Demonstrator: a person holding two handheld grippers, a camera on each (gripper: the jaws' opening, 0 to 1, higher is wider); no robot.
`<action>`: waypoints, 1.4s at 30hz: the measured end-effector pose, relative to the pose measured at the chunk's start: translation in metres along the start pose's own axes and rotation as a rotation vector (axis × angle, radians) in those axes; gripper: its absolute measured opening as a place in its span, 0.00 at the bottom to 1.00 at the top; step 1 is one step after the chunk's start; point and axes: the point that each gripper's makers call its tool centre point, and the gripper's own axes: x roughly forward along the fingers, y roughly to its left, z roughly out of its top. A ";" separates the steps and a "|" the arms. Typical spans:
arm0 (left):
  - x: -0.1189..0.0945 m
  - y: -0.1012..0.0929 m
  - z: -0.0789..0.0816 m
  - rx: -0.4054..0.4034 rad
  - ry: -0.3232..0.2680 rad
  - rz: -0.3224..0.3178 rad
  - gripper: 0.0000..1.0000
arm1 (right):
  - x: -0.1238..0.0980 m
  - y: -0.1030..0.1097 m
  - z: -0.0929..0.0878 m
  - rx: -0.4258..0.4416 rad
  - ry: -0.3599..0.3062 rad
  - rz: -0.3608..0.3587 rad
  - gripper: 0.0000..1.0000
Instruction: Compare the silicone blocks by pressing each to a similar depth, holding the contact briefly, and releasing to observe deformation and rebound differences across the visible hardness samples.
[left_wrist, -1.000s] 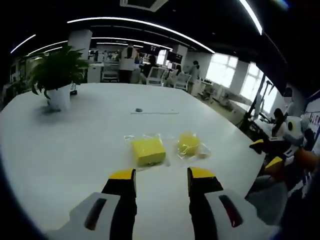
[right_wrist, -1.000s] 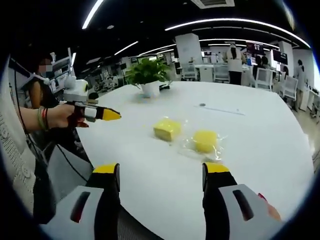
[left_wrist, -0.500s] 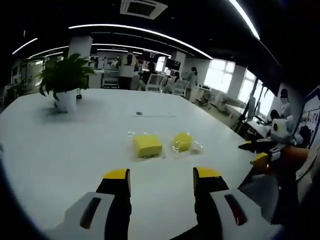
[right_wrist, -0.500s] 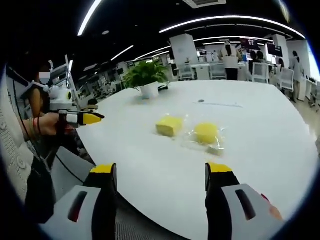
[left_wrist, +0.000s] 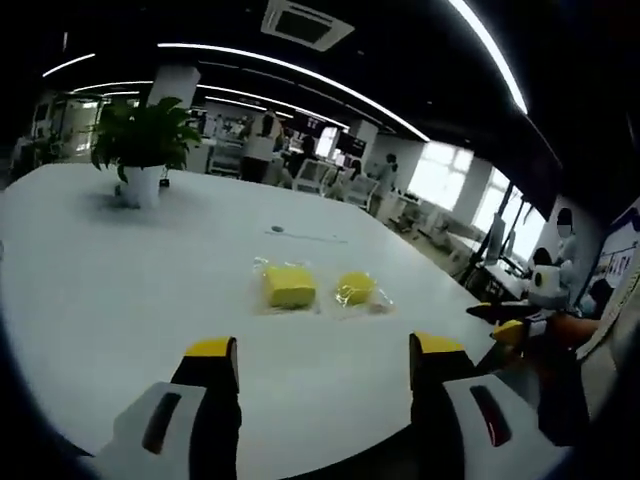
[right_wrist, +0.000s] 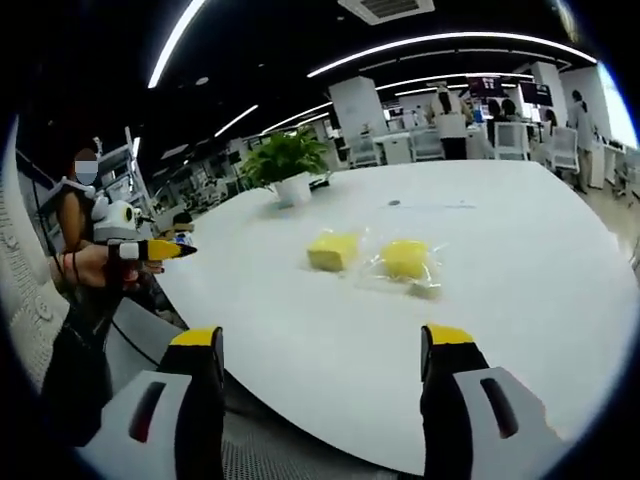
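Grippers first: the left gripper (left_wrist: 325, 350) has its yellow-tipped jaws spread wide with nothing between them, and the right gripper (right_wrist: 325, 340) is the same, gaping and empty. Compared with a second ago both have pulled back toward the person, so the near edge of the white table (left_wrist: 120, 270) now runs under the jaws and the blocks sit smaller and farther off in both views. The jaws have also spread a bit wider. You can see the right gripper at the right edge of the left gripper view, and the left gripper out at the left in the right gripper view, held in a hand (right_wrist: 85, 265) off the table.

My read is that nothing is being pressed right now. It looks like either a release-and-retreat or a reset between samples, and the next press means reaching back in.

The two silicone samples sit side by side mid-table, well apart from both grippers. The square block (left_wrist: 289, 286) is matte yellow with crisp flat faces. The rounder block (left_wrist: 355, 288), just right of it in the left gripper view, looks softer-edged, lying on crinkly clear plastic wrap (right_wrist: 425, 285) that catches the light. Neither shows an obvious dent from here, though they're too small to be sure.

Farther back there's a potted plant (left_wrist: 140, 150) in a white pot, and a glossy tabletop reflecting the ceiling strips.
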 end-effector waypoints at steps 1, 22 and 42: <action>-0.001 0.000 -0.001 0.001 0.000 0.002 0.69 | 0.000 0.000 0.000 -0.001 0.000 -0.001 0.76; -0.001 0.004 -0.001 -0.008 0.003 0.021 0.69 | 0.000 0.002 -0.002 -0.039 0.028 -0.005 0.74; 0.001 0.007 -0.001 -0.017 0.008 0.029 0.69 | 0.001 0.001 0.001 -0.044 0.030 -0.010 0.73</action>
